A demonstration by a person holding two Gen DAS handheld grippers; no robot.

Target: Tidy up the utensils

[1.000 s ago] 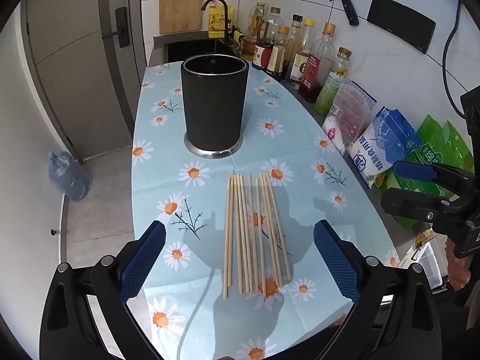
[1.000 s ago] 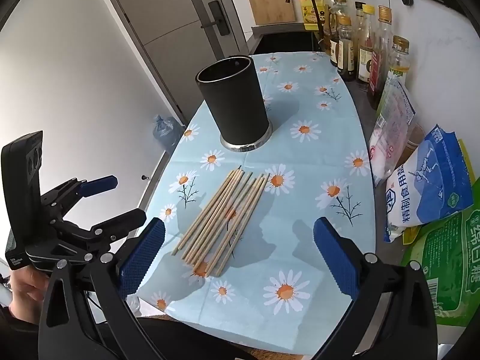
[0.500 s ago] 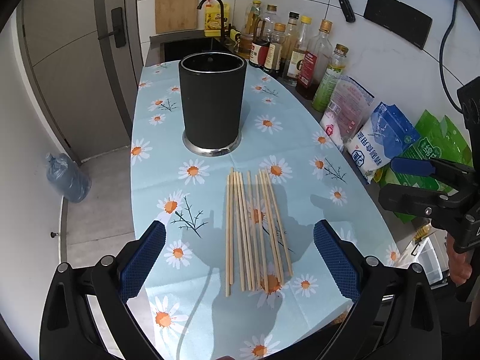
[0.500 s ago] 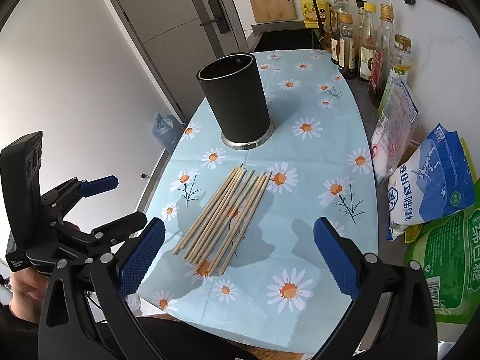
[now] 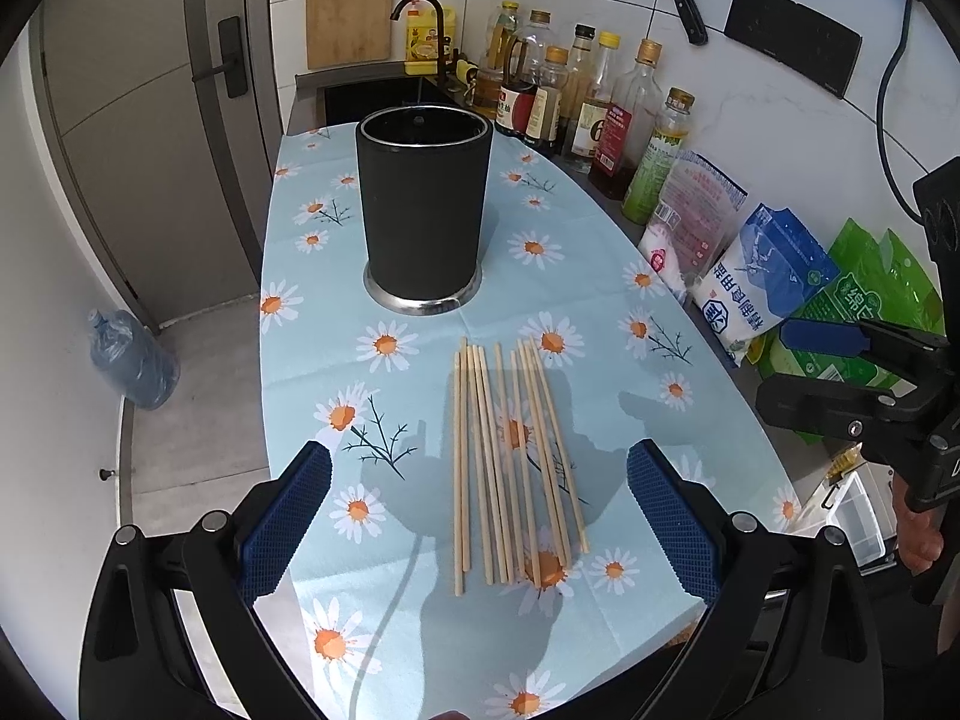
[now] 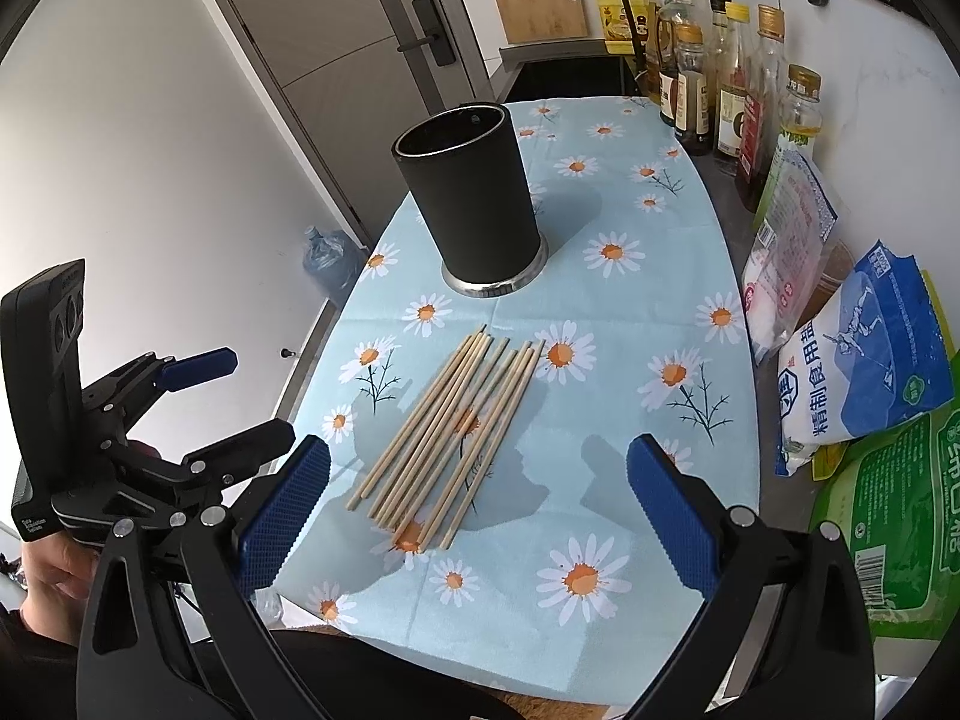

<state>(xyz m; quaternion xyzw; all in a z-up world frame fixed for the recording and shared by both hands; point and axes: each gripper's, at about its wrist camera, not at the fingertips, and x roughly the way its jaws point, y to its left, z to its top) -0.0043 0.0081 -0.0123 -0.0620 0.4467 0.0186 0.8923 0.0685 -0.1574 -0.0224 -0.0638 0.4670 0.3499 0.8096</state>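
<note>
Plainly, little of the writing reads cleanly: the blue-and-white salt bag [image 6: 864, 360] at about 3 o'clock in the right wrist view carries large Chinese characters, the green bag [image 6: 894, 510] below it has white characters too distorted to make out, and the bottles [image 5: 600, 108] at 1 o'clock in the left wrist view wear small labels that stay illegible apart from a large "6".

The left gripper [image 5: 480, 516] hangs over the near end of the daisy-print tablecloth [image 5: 336, 276], jaws spread wide with nothing between the blue pads. The right gripper [image 6: 480, 516] is likewise splayed wide and empty.

The chopsticks [image 5: 510, 462] lie loose and flat in a rough row at the cloth's near centre, tips toward 12 o'clock in the left view and slanted toward 1 o'clock in the right. The black utensil holder [image 5: 423, 210] stands upright on its silver base at 12 o'clock, apart from them.

Bare cloth lies open on both sides of the chopsticks. The table's 9 o'clock edge drops to the floor, where a water jug [image 5: 132, 360] stands; the bags crowd the 3 o'clock edge.
</note>
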